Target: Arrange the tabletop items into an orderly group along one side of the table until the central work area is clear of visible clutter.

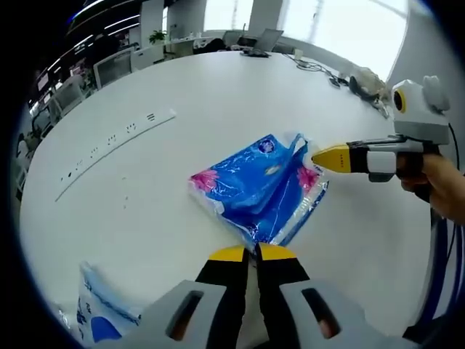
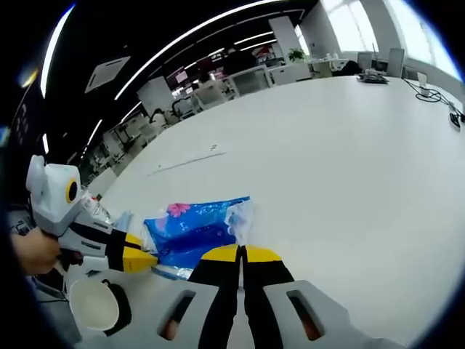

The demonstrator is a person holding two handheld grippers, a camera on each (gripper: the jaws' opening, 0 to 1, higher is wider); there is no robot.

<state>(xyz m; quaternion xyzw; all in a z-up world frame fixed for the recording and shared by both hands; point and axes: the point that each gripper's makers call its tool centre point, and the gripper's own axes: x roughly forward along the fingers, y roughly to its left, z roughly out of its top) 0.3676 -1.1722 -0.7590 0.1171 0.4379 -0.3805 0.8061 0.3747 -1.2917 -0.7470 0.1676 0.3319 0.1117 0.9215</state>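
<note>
Your left gripper (image 1: 253, 252) has its jaws closed together, yellow tips meeting right at the near corner of the blue packet (image 1: 254, 183); whether they pinch a bit of the film there you cannot tell. Your right gripper (image 2: 241, 253) also has its jaws shut tip to tip, with nothing visibly between them, and sits just beside the packet's gathered plastic end (image 2: 240, 214). In the left gripper view that same gripper comes in from the right, its yellow tip touching or nearly touching the packet's far corner.

The packet lies flat on the white bench (image 1: 218, 94), out in the open middle area, well away from the far edge. It looks like a soft pack in thin crinkled film, blue with pink flowers and a round badge; the writing is too small to read. Expect it to be light, limp and slippery: it will sag and slide if you lift by one corner. Better to take hold of the bunched film at an end.

Nearer your edge of the bench lie a second blue-and-white packet (image 1: 102, 309), print unreadable, and a white bowl (image 2: 94, 305). A long white power strip (image 1: 116, 149) lies toward the far side.
</note>
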